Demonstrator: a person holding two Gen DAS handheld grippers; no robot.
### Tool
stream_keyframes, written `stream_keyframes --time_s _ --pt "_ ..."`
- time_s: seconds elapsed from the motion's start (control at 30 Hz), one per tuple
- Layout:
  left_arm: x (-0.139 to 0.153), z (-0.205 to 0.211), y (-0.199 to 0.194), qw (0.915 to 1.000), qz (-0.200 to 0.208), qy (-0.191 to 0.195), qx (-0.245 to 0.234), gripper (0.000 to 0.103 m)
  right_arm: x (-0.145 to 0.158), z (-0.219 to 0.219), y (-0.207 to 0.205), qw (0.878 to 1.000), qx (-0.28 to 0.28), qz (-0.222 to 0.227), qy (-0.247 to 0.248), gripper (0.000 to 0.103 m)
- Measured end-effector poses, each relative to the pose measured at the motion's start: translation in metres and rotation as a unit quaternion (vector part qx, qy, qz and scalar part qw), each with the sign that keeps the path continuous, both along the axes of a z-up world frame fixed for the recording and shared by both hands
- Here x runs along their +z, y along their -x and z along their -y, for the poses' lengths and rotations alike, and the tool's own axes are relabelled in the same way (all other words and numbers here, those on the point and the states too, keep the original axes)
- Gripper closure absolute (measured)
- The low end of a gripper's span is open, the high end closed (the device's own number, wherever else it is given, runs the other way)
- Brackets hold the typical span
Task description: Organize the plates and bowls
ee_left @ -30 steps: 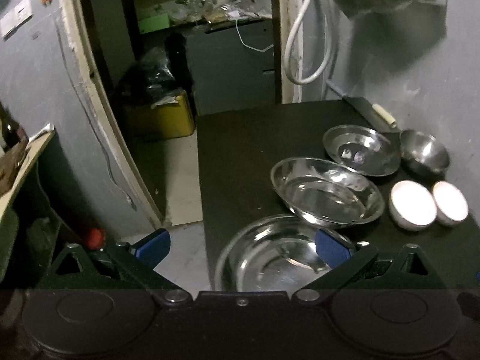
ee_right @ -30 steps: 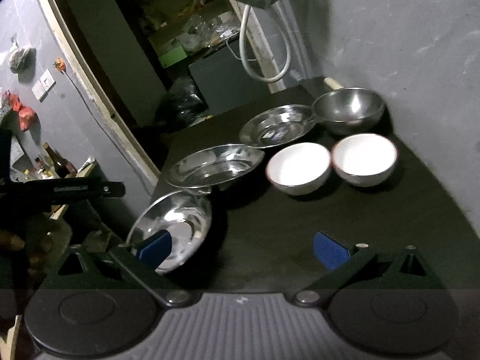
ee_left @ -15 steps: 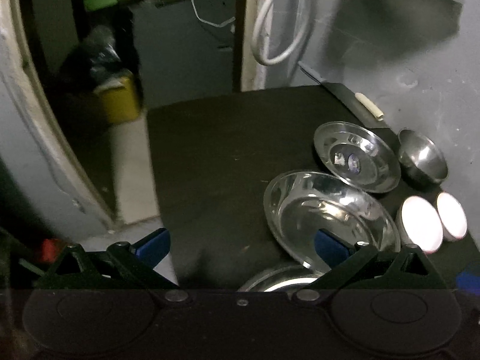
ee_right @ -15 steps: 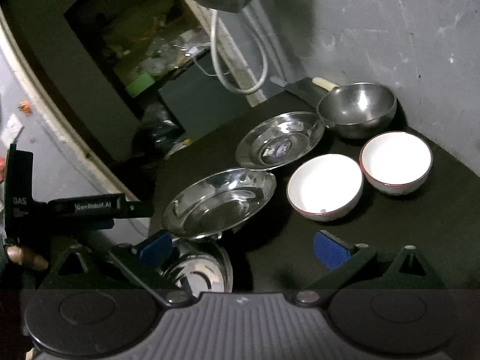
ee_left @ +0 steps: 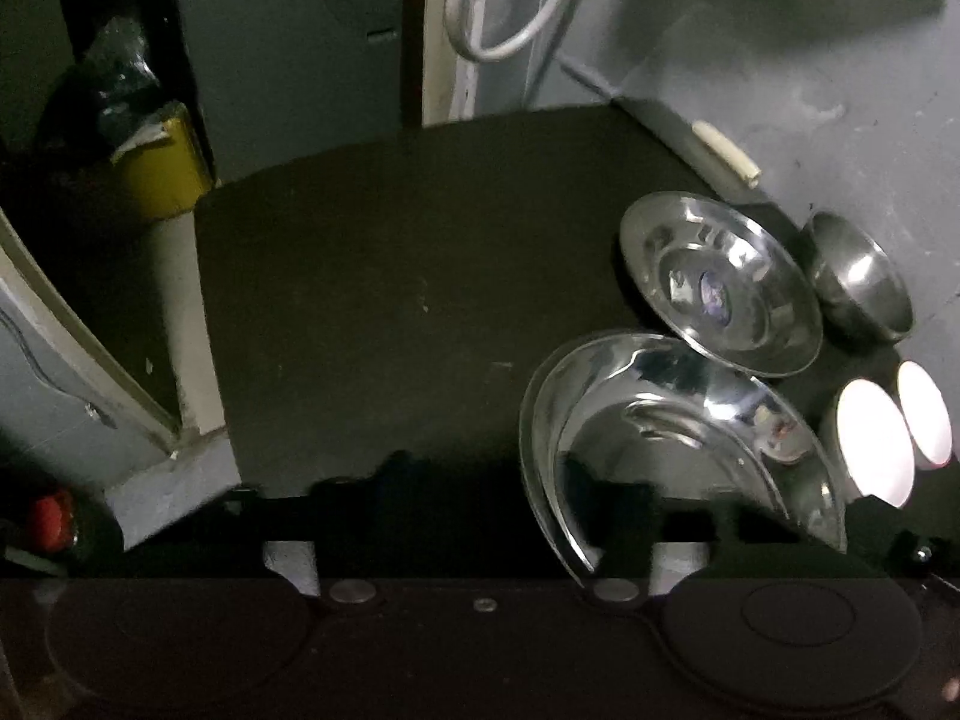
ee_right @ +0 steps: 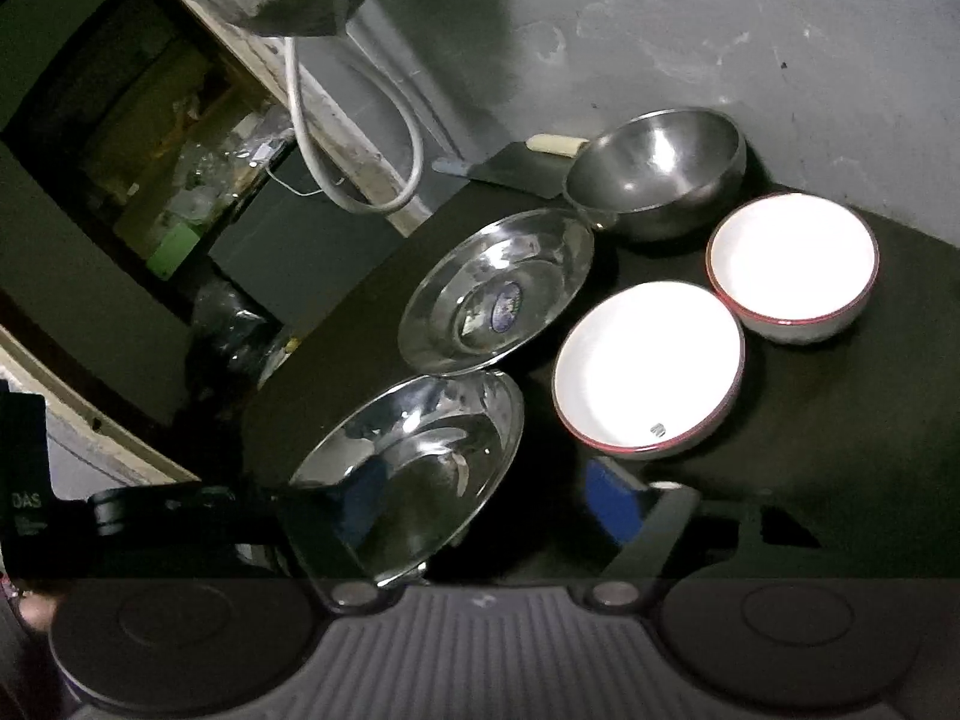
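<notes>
Both my grippers came down over the near steel plate (ee_right: 414, 468), jaws closing around its rim without pinching it yet, so stacking begins here.

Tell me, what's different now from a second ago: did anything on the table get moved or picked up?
Both grippers came in closer and lower over the near steel plate, which now fills more of each view. Their jaws, wide a second ago, are closing, the right gripper around that plate's rim. I can't tell if anything is gripped yet. The far steel plate, steel bowl and two white bowls haven't moved.
</notes>
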State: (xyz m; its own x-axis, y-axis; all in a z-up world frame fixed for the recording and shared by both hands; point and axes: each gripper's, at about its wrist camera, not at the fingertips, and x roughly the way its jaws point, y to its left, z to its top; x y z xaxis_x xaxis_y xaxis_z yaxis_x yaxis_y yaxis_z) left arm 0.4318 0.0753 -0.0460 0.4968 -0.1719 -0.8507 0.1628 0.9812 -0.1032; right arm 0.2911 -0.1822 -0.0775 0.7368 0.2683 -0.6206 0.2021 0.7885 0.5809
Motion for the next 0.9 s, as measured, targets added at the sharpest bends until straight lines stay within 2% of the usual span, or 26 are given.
stream_keyframes --time_s 0.1,0.13,0.2,0.33,0.4,0.9 --pt "-0.002 -0.001 -0.002 0.9999 -0.001 0.016 -0.001 0.063 -0.004 -0.002 -0.004 1.0 -0.006 -0.012 0.0 0.049" --pt "-0.003 -0.001 -0.003 0.9999 -0.001 0.017 -0.002 0.066 -0.006 -0.002 -0.006 1.0 -0.009 -0.014 -0.005 0.052" --pt "-0.004 0.0 -0.004 0.9998 -0.004 0.021 -0.006 0.074 -0.009 -0.003 -0.007 1.0 -0.01 -0.019 -0.006 0.065" --pt "-0.003 0.001 -0.004 0.9992 -0.005 0.035 -0.016 0.089 -0.012 -0.004 -0.01 1.0 -0.01 -0.022 -0.012 0.076" --pt "-0.002 0.003 -0.003 0.9991 -0.003 0.037 -0.019 0.092 -0.01 -0.007 -0.011 1.0 -0.007 -0.022 -0.007 0.083" --pt "0.019 -0.008 0.028 0.9989 0.024 0.035 -0.017 0.093 0.01 -0.017 0.001 0.999 0.032 -0.023 0.01 0.085"
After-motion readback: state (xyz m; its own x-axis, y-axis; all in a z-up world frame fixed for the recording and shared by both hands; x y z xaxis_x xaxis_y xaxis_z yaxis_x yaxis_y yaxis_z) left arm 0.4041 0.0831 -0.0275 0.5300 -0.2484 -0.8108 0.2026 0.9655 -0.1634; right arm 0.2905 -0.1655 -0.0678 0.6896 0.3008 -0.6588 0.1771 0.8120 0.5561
